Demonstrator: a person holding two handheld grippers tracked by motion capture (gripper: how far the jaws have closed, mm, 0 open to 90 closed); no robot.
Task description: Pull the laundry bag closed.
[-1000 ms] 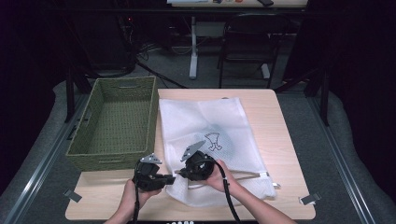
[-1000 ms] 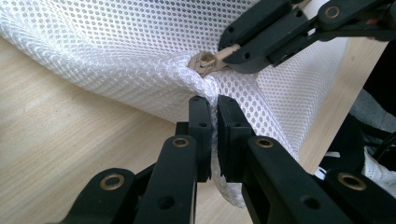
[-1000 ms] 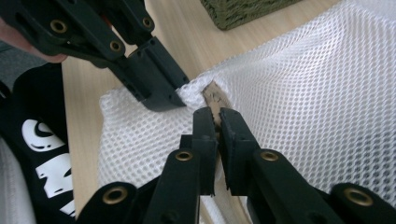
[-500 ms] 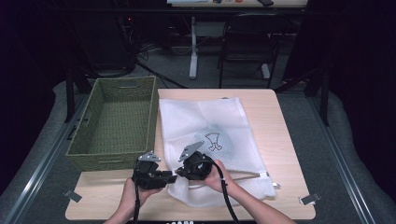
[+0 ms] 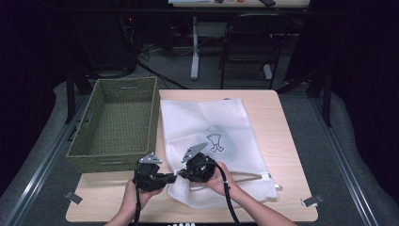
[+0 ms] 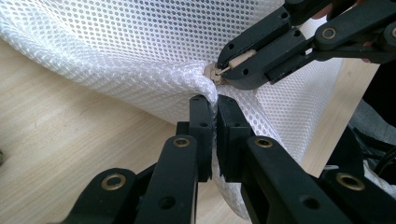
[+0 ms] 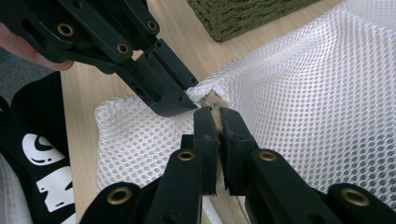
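Note:
A white mesh laundry bag (image 5: 211,122) with a small printed figure lies flat on the wooden table (image 5: 268,108). Both grippers meet at its near left corner. My left gripper (image 6: 212,100) is shut on a fold of the mesh (image 6: 140,46); its jaws have just been closing with the fabric between them. My right gripper (image 7: 214,112) is shut on the beige zipper pull (image 7: 213,99) at that same corner, its tips nearly touching the left gripper (image 7: 184,100). In the high view the left gripper (image 5: 173,176) and right gripper (image 5: 181,174) point at each other.
A green woven basket (image 5: 113,157) stands empty on the left of the table, close beside the bag. The bag's drawstring end lies at the near right (image 5: 275,187). A chair and table legs stand beyond the far edge.

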